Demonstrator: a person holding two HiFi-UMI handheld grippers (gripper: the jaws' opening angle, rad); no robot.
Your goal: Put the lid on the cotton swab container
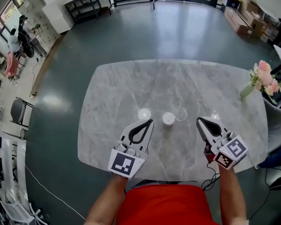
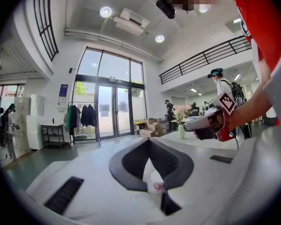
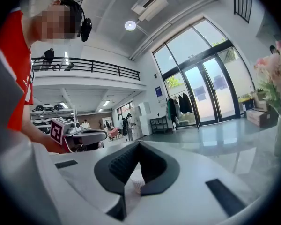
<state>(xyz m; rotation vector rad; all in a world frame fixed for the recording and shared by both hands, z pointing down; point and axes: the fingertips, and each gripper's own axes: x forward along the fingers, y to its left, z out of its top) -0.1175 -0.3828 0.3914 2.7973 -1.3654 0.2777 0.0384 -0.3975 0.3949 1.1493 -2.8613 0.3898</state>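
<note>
- Far half of counter [image 1: 131,83]: open room, free passage.
- Cotton swab container [image 1: 168,119] stands between left tool [image 1: 151,121] and right tool [image 1: 198,120], touching neither.
- Flower vase [image 1: 247,91] blocks the right edge.

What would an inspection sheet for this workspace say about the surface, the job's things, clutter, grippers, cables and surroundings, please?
Surface: grey marble table, with bright light reflections on it.
Job's things: cotton swab container upright near the middle, not lidded; clear lid, faint, lies just to its right.
Clutter: vase of pink flowers at the table's right edge.
Grippers: left gripper and right gripper both shut, empty, on either side of the container, not touching it.
Cables: dark cable below the right gripper; white cable on the floor.
Surroundings: cardboard boxes, black rack, people at far left.
</note>
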